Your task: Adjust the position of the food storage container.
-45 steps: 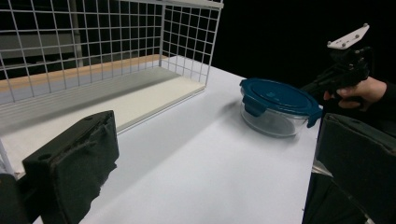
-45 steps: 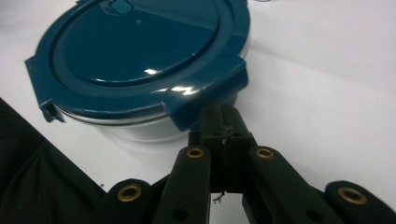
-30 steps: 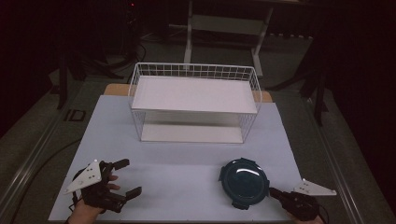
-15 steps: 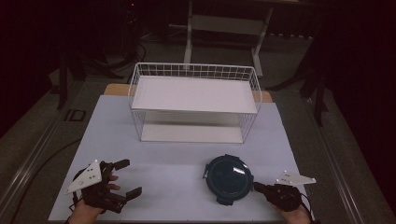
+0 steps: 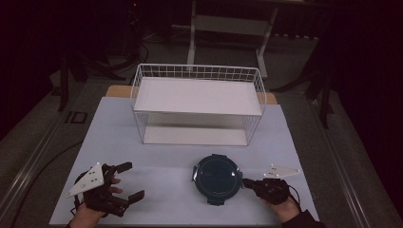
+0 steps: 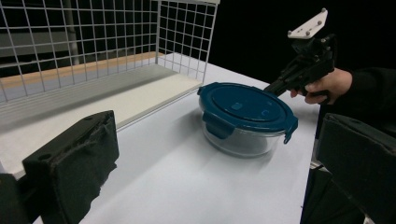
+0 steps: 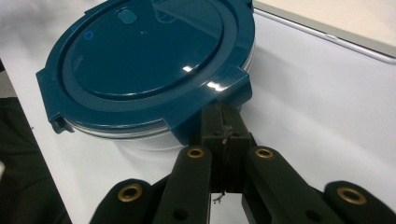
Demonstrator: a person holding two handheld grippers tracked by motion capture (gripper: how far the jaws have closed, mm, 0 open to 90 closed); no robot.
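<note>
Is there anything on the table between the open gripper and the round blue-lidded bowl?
Nothing visible: bare white tabletop lies between the open left gripper and the round glass bowl with the blue lid. The right gripper is at the bowl's far side.

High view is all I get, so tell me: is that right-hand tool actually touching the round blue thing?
Observer: Yes. The right gripper, jaws together, presses against a clip tab of the blue lid.
Operator: Is it just a lid, or a whole box?
Observer: A clear glass container sits under the lid.
Operator: And the left tool?
Observer: The left gripper is open, holding nothing, aimed toward the container.
</note>
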